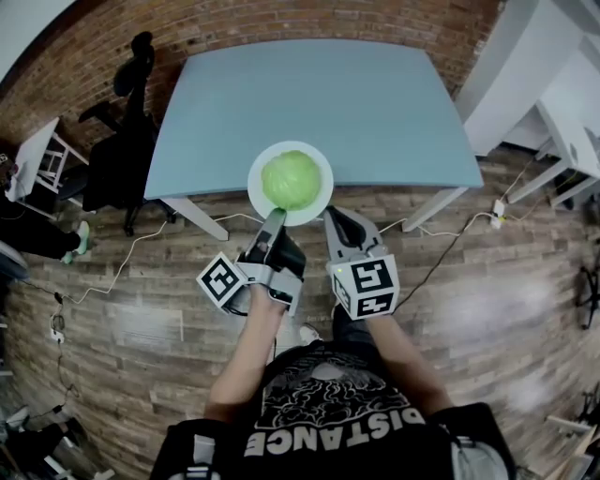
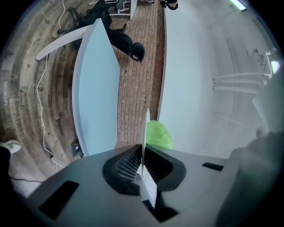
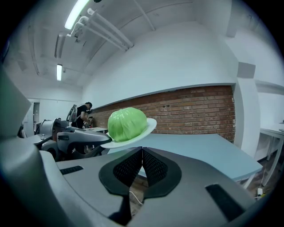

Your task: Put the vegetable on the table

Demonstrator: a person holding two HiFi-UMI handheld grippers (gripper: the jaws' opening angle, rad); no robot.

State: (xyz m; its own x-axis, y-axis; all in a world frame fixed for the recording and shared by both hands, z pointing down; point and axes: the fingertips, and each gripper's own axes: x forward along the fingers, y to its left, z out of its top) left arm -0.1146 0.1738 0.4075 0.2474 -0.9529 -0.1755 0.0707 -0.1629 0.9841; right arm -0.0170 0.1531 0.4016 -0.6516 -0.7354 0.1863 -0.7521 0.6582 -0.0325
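The left hand-held gripper (image 1: 272, 219) is clamped on the rim of the round white plate (image 1: 256, 183), which carries the pale green round cabbage (image 1: 292, 180). The plate hangs slightly tilted at the near edge of the light blue rectangular desk (image 1: 309, 94) and does not appear to rest on it. The right hand-held gripper (image 1: 336, 217) is empty, jaws together, just beside the plate. Step in hand: transport. Next move: advance over the desk, level the plate, lower it until supported, then release.

Your light-blue bench (image 1: 309, 103) stands on a wood-plank floor (image 1: 506, 309), with 2 white legs (image 1: 202, 217) showing at its near edge and its far edge near a brick wall (image 1: 234, 28). White cables (image 1: 117, 270) lie on the floor. A black chair (image 1: 117, 159) stands just beside the bench's left end.
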